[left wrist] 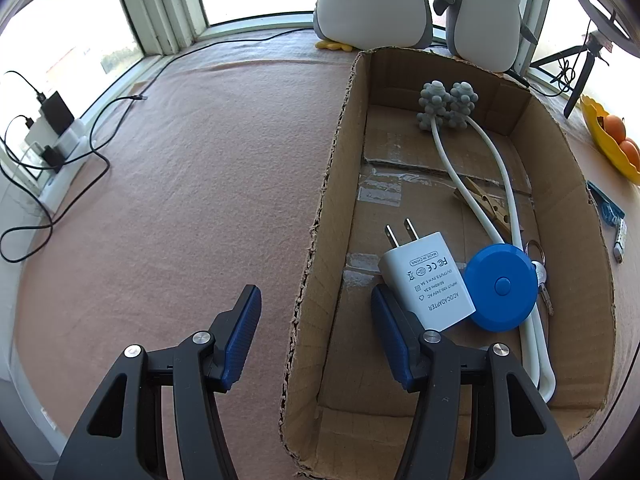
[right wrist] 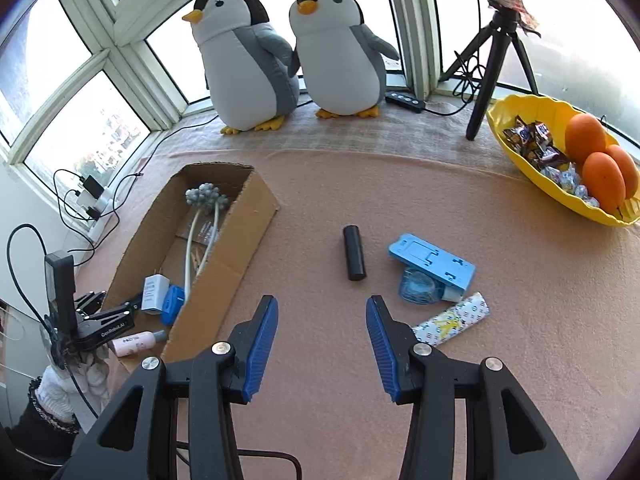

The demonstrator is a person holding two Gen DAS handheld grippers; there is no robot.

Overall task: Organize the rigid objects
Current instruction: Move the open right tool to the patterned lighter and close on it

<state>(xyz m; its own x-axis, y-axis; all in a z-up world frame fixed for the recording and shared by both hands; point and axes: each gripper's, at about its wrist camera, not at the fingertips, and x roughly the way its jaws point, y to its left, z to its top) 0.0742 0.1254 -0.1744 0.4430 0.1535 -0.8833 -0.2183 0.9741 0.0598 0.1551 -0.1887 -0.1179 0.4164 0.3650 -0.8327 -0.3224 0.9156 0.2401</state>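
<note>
My left gripper (left wrist: 316, 328) stands open astride the left wall of the cardboard box (left wrist: 320, 240), its pads clear of the wall. Inside the box lie a white AC adapter (left wrist: 428, 280), a blue round tape measure (left wrist: 500, 286), a grey-knobbed white massager (left wrist: 446, 106), a wooden clothespin (left wrist: 486, 204) and a key ring (left wrist: 538, 258). My right gripper (right wrist: 322, 332) hovers open over the pink cloth with nothing between its fingers. Beyond it lie a black cylinder (right wrist: 354, 253), a blue phone stand (right wrist: 432, 265) and a patterned tube (right wrist: 452, 324). A pink bottle (right wrist: 134, 342) lies beside the box (right wrist: 240, 248).
Two plush penguins (right wrist: 248, 60) stand at the back by the windows. A yellow bowl (right wrist: 516, 120) with oranges and sweets sits at the right, beside a black tripod (right wrist: 492, 68). Chargers and black cables (left wrist: 52, 148) trail along the left edge.
</note>
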